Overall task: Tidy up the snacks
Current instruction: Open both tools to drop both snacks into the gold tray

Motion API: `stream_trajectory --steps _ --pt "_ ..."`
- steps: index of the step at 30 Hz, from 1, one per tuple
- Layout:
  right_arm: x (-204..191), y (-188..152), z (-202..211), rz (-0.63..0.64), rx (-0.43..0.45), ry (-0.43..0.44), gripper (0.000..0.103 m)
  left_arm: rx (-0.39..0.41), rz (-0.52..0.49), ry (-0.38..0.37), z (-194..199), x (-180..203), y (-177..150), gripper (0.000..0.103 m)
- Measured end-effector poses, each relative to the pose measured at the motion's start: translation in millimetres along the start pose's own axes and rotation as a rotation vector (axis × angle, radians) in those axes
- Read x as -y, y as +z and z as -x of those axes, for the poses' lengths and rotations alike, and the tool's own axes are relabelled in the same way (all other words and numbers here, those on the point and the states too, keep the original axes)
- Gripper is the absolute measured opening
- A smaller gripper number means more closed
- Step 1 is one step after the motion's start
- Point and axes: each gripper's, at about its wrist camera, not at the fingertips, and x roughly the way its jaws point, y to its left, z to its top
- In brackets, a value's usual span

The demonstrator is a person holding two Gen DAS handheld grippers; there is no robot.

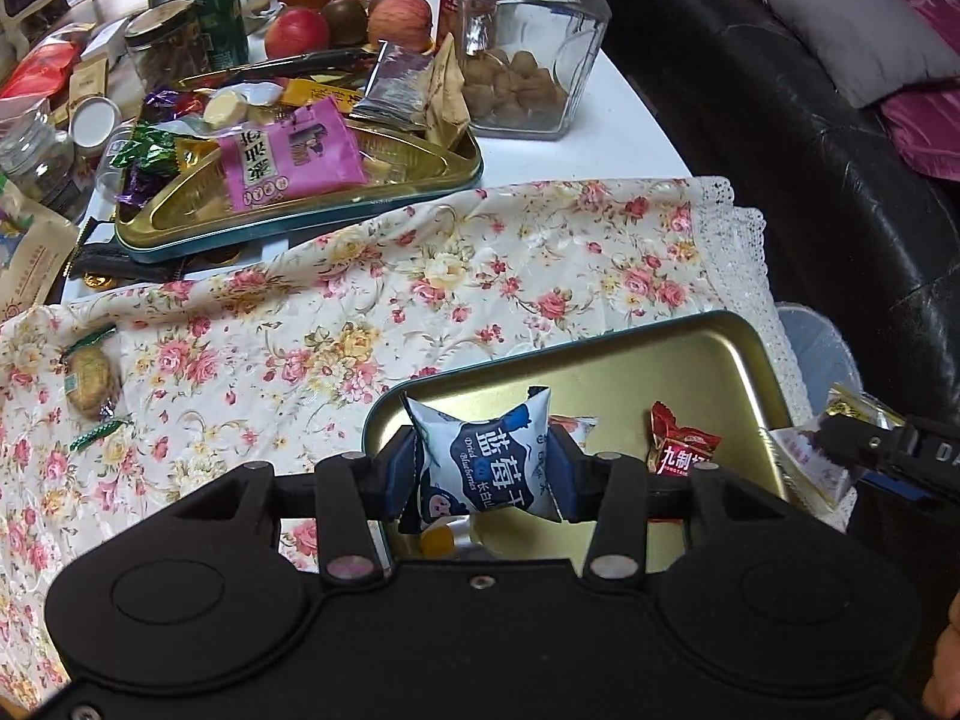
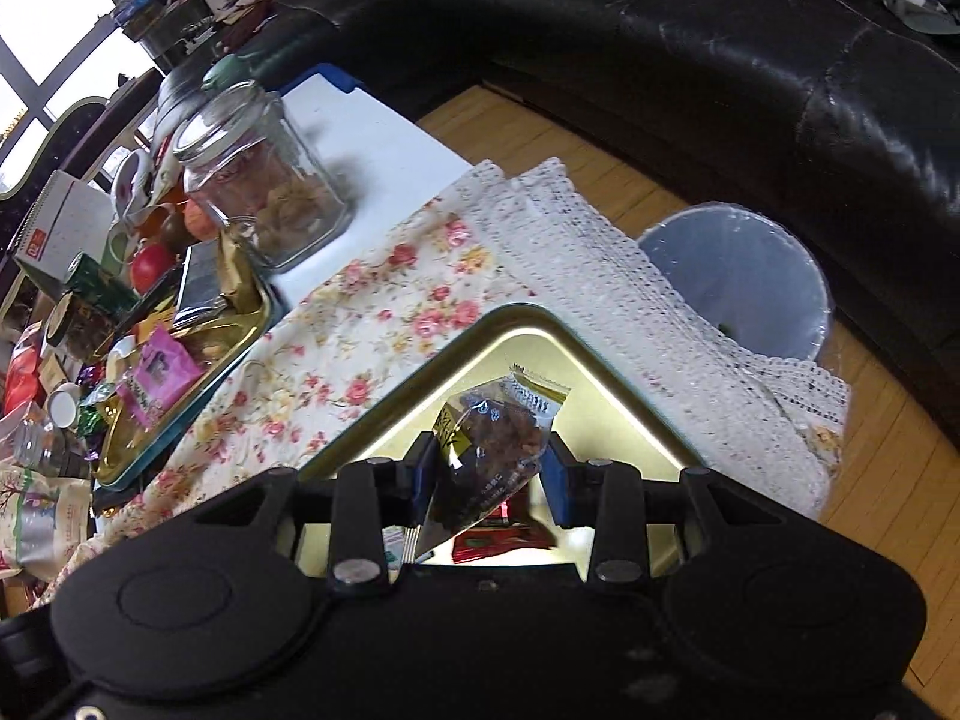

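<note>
My left gripper (image 1: 485,471) is shut on a blue-and-white dried blueberry packet (image 1: 486,450), its pads pressing both sides. It hangs over the near corner of a gold tin tray (image 1: 630,372) on the floral cloth. A red candy (image 1: 681,447) and an orange-capped item lie in that tray. My right gripper (image 2: 489,471) is shut on a clear packet of dark brown snack (image 2: 498,438) with a gold-striped end, held above the same tray (image 2: 528,342). Red wrappers show under it.
A second gold tin (image 1: 420,180) with a pink packet (image 1: 288,162) and mixed sweets sits behind. A glass jar (image 1: 528,48), apples and a green can stand beyond. A wrapped biscuit (image 1: 90,384) lies on the cloth. A bin (image 2: 738,282) and black sofa flank the table.
</note>
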Motion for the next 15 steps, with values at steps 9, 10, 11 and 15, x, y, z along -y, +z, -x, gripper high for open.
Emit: stream_trajectory --steps 9,10,11,15 --pt "20 1 3 -0.011 -0.001 -0.003 0.039 -0.02 0.031 0.01 -11 0 2 0.054" --pt "20 1 3 -0.008 -0.001 0.0 0.039 -0.015 0.032 0.012 -10 0 2 0.054" --pt "20 1 4 -0.006 -0.002 0.001 0.039 -0.014 0.033 0.016 -10 -1 3 0.054" --pt "21 0 5 -0.003 -0.004 -0.004 0.039 -0.023 0.025 0.028 -10 -4 3 0.054"
